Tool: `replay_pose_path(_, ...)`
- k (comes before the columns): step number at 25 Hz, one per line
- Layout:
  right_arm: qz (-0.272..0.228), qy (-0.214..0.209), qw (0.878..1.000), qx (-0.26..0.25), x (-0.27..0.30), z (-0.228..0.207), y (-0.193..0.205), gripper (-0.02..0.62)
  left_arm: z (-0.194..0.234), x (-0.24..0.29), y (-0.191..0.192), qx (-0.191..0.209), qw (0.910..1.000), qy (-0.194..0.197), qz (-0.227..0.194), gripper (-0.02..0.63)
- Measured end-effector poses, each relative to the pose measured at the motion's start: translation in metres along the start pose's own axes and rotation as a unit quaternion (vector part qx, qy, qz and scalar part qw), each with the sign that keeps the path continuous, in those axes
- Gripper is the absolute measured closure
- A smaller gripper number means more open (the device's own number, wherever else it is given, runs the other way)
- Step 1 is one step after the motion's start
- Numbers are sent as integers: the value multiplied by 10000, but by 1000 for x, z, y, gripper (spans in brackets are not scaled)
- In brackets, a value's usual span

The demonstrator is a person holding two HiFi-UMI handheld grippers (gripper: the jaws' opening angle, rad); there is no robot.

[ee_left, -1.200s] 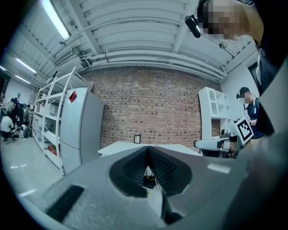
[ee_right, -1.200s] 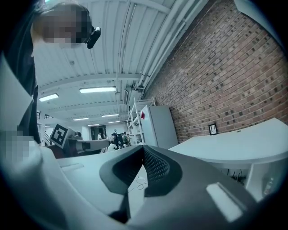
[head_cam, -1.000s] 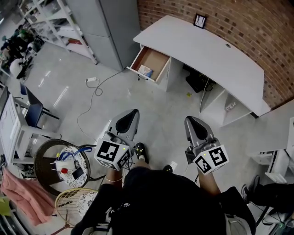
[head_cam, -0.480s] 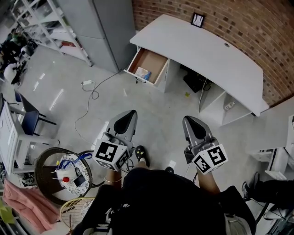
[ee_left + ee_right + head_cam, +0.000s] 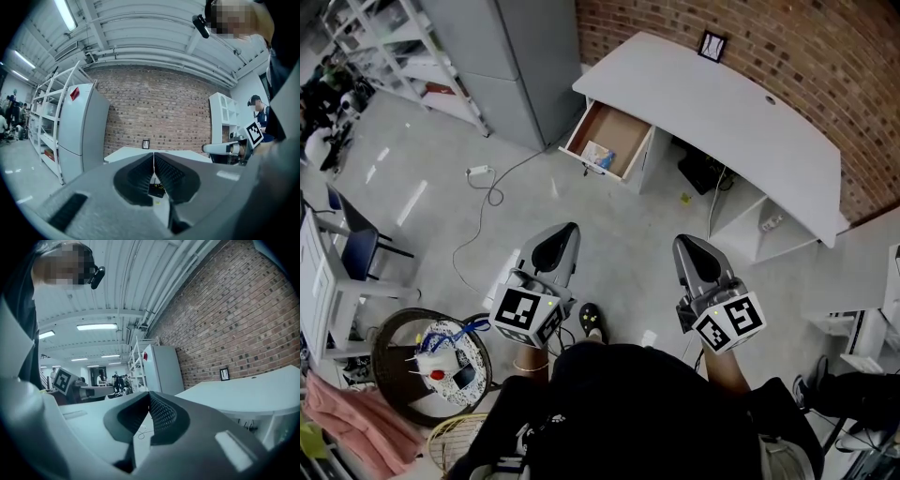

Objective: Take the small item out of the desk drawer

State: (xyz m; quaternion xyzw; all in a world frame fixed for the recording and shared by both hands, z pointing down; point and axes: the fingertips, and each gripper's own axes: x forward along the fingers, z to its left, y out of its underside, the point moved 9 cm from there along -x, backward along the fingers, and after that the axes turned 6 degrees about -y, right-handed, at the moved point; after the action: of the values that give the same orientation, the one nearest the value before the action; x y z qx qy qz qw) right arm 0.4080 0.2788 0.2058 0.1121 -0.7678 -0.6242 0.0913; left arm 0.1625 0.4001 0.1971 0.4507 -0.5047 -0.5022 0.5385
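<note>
Head view: drawer (image 5: pixel 614 131) stands pulled out of the white desk (image 5: pixel 722 108).
Small item (image 5: pixel 598 155): lies inside the drawer, toward its front.
Left gripper (image 5: pixel 565 231): jaws pressed together, nothing between them, well apart from the drawer.
Right gripper (image 5: pixel 687 244): jaws together, empty.

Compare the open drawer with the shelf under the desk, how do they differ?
The drawer is pulled out past the desk edge; the shelf stands below the desktop. The drawer is brown inside; the shelf is white. The drawer holds a small blue-and-white item; what lies on the shelf is too small to tell. Both are open and belong to the white desk.
</note>
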Motion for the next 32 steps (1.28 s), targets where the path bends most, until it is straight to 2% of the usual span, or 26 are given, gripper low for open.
replay_pose_path(9, 102, -54, 9999, -61, 48, 10, 2, 583, 50, 0, 1, -144, 9998, -117, -52, 607)
replay_pose_path(16, 118, 24, 9999, -31, 85, 19, 4, 583, 89, 2, -2, -72, 9999, -80, 11, 607)
replay_pose_path(20, 118, 54, 9999, -53, 107, 25, 5, 583, 111, 1, -5, 119, 9999, -58, 53, 607)
replay_pose_path(23, 113, 63, 9999, -72, 119, 31, 5, 583, 127, -2, -4, 83, 9999, -77, 53, 607)
replay_pose_path(32, 216, 172, 9996, -62, 135, 32, 8, 583, 148, -3, -2, 5, 9999, -61, 106, 607)
